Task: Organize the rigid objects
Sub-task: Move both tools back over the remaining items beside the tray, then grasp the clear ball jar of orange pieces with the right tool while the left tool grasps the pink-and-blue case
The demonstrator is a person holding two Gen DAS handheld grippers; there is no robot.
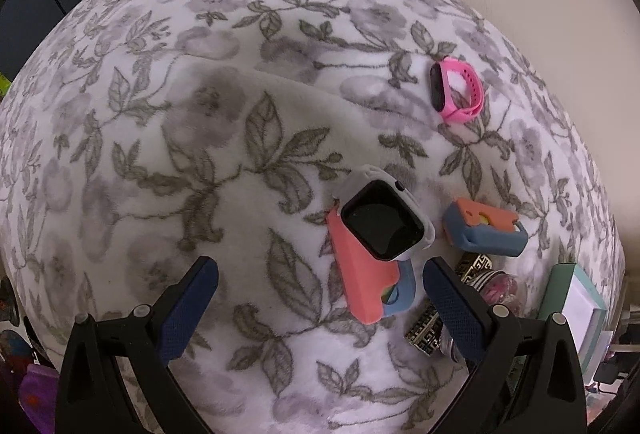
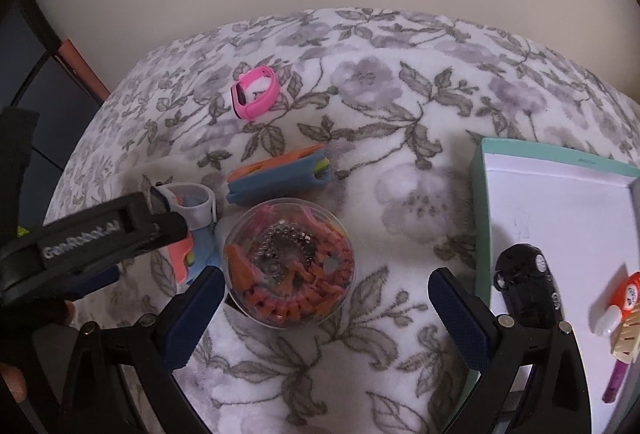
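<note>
We held both grippers, left (image 1: 320, 284) and right (image 2: 326, 294), with jaws apart and empty above the blanket (image 1: 200, 114); the watch (image 1: 384, 220) lay on a coral case (image 1: 360, 274), the box (image 2: 560, 202) rightward.

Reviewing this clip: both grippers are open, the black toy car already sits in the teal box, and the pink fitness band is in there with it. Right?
Not quite. The pink fitness band is not in the teal box; the right wrist view shows it lying on the floral blanket, far from the box. The rest holds: the black toy car is in the box, and the left gripper and right gripper are open.
</note>
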